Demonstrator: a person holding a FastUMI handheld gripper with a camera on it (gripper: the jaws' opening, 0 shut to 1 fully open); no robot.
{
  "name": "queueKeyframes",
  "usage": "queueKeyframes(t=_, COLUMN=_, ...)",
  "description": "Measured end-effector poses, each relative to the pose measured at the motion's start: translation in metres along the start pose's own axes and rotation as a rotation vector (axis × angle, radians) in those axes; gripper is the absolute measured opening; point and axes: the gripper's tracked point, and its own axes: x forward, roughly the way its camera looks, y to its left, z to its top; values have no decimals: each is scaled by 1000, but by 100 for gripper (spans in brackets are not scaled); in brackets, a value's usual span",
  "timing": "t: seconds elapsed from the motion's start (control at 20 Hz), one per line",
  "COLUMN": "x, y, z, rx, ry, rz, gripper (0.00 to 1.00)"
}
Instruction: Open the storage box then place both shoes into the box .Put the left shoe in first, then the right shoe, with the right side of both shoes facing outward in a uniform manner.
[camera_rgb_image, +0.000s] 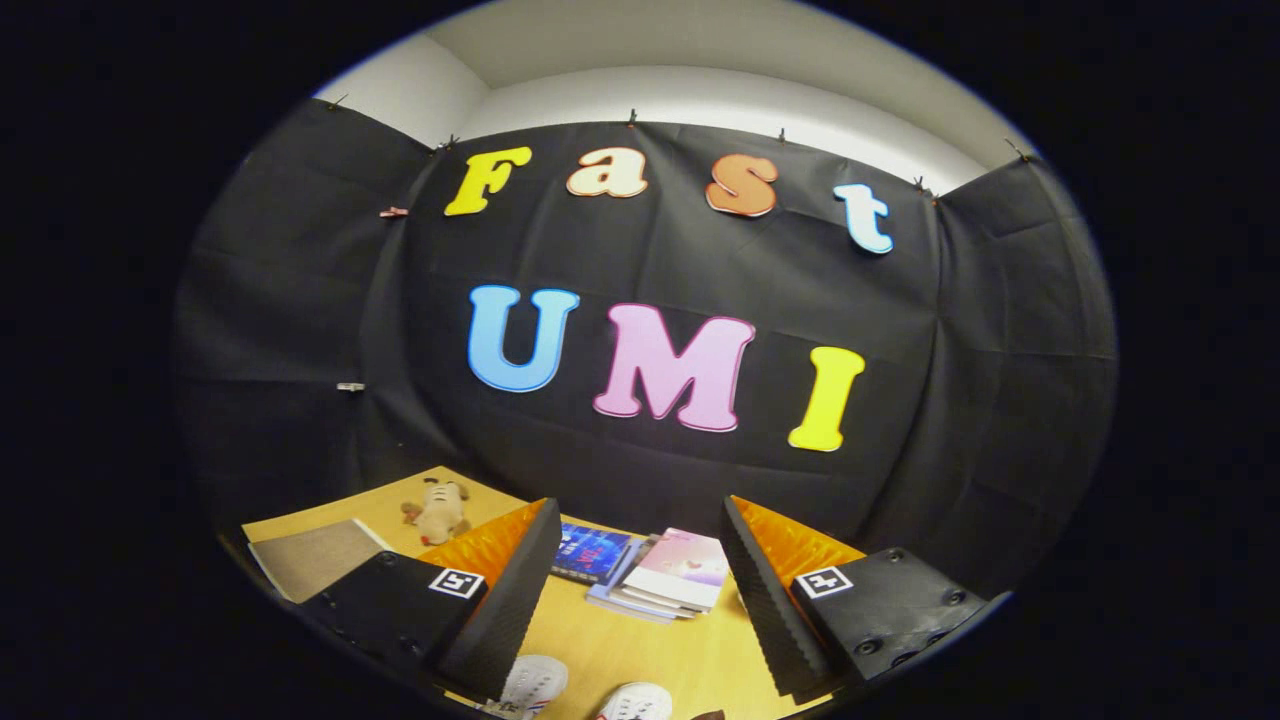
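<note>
Your jaws stand wide apart with nothing between them, the gripper (640, 600) hanging above the wooden table (640, 650). Beyond your fingers (500, 610) lies a stack of books (655, 575); a grey mat (310, 560) sits off to their left. Two white shoes (585, 690) lie below your fingers, and a small plush toy (437, 510) rests by the wall.

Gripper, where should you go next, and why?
Probably tip down and forward a little. The gripper is open and holds nothing, and it looks out over the table at a pile of books. The tips of two white shoes just peek in below its fingers, and I can't see the storage box yet, so it needs finding first.
</note>
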Motion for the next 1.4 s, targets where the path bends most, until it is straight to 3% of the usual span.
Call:
queueKeyframes(t=0.4, x=-3, y=114, z=-56, rx=202, ry=164, rz=457, gripper=98)
queueKeyframes(t=0.65, x=-29, y=176, z=-105, rx=480, ry=353, rz=718, gripper=98)
queueKeyframes(t=1.0, x=-40, y=192, z=-177, rx=847, ry=562, rz=771, gripper=98)
queueKeyframes(t=1.4, x=-47, y=225, z=-214, rx=1182, ry=736, rz=928, gripper=98)
